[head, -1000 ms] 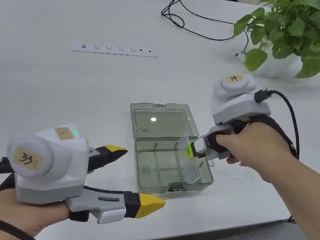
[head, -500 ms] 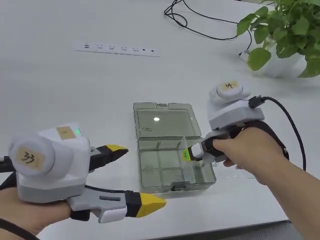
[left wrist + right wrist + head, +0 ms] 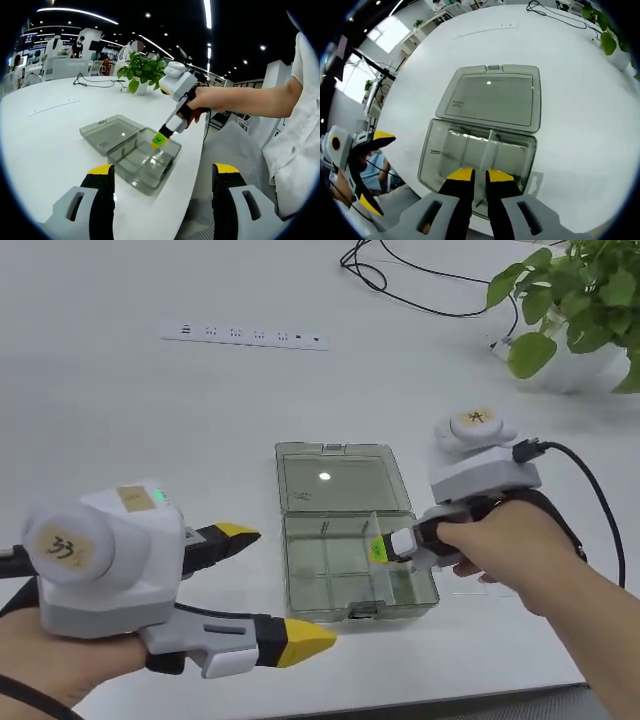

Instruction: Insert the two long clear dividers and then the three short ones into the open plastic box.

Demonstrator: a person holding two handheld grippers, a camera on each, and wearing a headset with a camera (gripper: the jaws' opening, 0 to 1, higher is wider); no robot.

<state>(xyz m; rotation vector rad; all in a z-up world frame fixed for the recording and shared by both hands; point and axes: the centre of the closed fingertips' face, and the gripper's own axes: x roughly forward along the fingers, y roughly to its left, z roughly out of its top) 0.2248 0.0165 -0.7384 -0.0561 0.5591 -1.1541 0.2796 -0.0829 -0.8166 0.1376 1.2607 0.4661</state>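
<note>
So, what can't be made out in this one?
- Head view: what is already seated inside the open translucent grey plastic box; clear on clear, too faint.
- Right gripper view: the lower end of the thin clear divider, hidden by the right gripper.
- Head view: the table just right of the box, covered by the person's hand.
- Head view: print on the box lid, too small.

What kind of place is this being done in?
Probably an open-plan office: a big white table with a power strip and a potted plant, and long ceiling strip lights behind in the left gripper view.
</note>
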